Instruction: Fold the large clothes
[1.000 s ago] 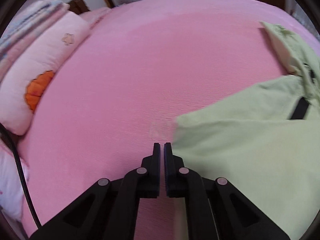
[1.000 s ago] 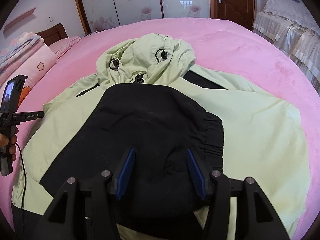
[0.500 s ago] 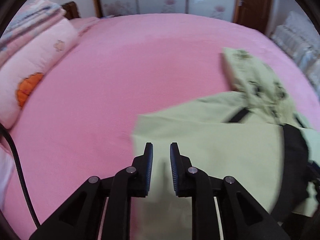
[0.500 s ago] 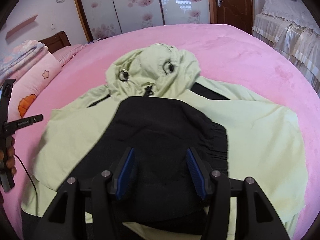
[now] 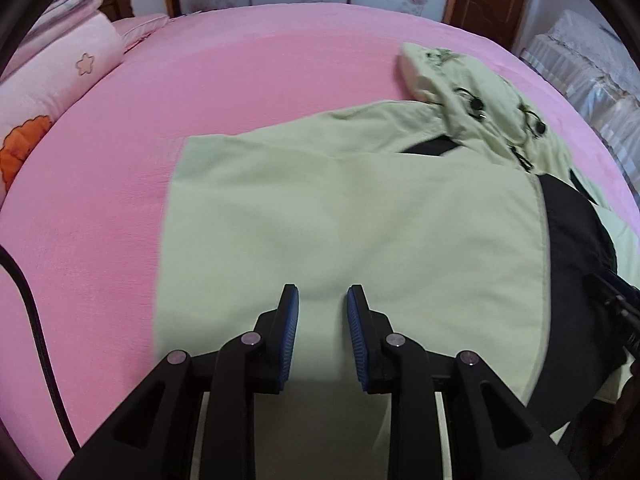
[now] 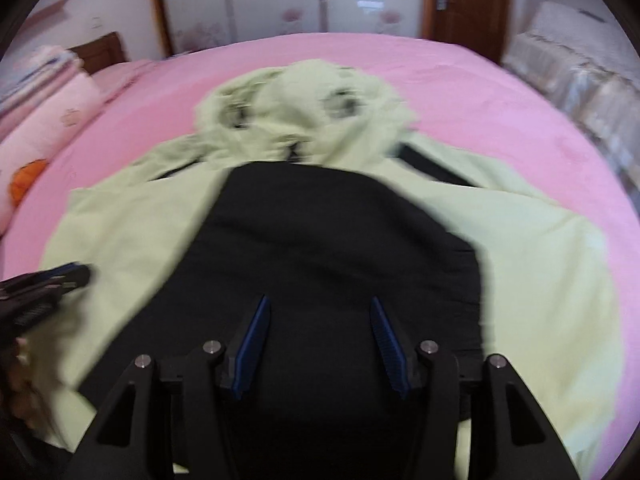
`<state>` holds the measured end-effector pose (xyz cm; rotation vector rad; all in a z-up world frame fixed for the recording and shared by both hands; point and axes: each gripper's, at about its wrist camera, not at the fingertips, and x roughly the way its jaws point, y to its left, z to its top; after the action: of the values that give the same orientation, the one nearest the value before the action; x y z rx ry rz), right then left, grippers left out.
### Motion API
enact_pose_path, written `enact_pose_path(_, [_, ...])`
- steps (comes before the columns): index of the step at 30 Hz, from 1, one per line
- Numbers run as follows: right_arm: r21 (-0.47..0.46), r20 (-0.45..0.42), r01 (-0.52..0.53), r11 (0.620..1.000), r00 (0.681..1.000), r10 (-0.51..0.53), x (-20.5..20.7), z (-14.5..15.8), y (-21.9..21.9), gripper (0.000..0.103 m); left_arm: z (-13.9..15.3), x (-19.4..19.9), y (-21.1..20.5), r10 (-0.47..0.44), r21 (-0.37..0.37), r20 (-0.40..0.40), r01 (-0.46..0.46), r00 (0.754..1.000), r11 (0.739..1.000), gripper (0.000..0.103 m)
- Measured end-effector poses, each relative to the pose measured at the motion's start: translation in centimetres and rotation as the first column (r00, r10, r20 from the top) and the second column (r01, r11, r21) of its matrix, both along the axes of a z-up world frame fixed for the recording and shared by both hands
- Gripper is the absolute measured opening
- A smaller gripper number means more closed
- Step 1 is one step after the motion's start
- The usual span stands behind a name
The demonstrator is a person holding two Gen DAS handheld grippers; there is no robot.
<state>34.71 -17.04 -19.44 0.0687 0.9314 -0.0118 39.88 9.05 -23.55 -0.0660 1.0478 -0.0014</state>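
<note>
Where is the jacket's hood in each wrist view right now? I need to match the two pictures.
Left wrist view: the hood lies upper right, at the far end of the light green jacket.
Right wrist view: the hood sits upper centre, blurred, just beyond the black panel.
Shared landmark: the pink pillow with an orange patch, at the left edge in both.

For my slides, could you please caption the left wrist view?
Left claw, jaws just opening and empty, over the pale green hooded jacket spread on the pink bed.
</note>
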Motion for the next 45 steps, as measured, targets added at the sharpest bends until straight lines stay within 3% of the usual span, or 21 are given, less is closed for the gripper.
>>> enact_pose_path(1, [0.064,-0.011,-0.008,0.998,1.000,0.009,0.0,-0.2,-1.4,0.047,-0.1,0.0,0.7,0.008,-0.006,-0.001,-0.008,1.000,1.000,0.023])
enact_pose_path(2, [0.091,-0.018,-0.008,0.996,1.000,0.010,-0.1,-0.3,-2.2,0.038,-0.2,0.2,1.5,0.012,-0.021,-0.003,-0.012,1.000,1.000,0.023])
enact_pose_path(3, [0.097,-0.021,-0.012,0.995,1.000,0.015,-0.2,-0.2,-2.5,0.036,-0.2,0.3,1.9,0.014,-0.034,-0.005,-0.014,1.000,0.999,0.023])
enact_pose_path(7, [0.081,-0.032,-0.009,0.997,0.999,0.011,-0.7,0.5,-2.4,0.038,0.1,-0.1,1.9,0.023,-0.025,-0.019,-0.023,1.000,0.999,0.024])
enact_pose_path(14, [0.158,-0.028,0.013,0.987,1.000,-0.009,-3.1,3.2,-3.1,0.038,2.3,-0.9,0.7,0.038,-0.054,-0.048,-0.040,0.998,0.998,0.032])
enact_pose_path(21, [0.186,0.059,-0.001,0.983,0.998,-0.011,-7.7,9.3,-4.5,0.038,9.3,-5.5,0.0,0.009,-0.072,0.027,-0.008,1.000,0.997,0.042])
enact_pose_path(28, [0.203,0.170,-0.020,0.979,0.985,-0.015,-14.2,16.3,-6.2,0.039,17.9,-11.9,-1.9,-0.037,-0.059,0.114,0.044,0.993,0.997,0.043])
enact_pose_path(34, [0.197,0.261,-0.030,0.980,0.965,-0.023,-20.3,21.1,-7.2,0.053,23.7,-18.5,-3.2,-0.081,-0.031,0.194,0.088,0.978,0.996,0.049])
enact_pose_path(38, [0.201,0.307,-0.034,0.979,0.951,-0.030,-24.1,23.3,-7.8,0.056,26.2,-22.7,-3.7,-0.100,-0.011,0.224,0.105,0.969,0.994,0.050])
enact_pose_path(45, [0.212,0.337,-0.040,0.976,0.941,-0.035,-29.4,24.5,-8.9,0.056,27.8,-28.8,-4.4,-0.120,0.017,0.240,0.120,0.963,0.993,0.051])
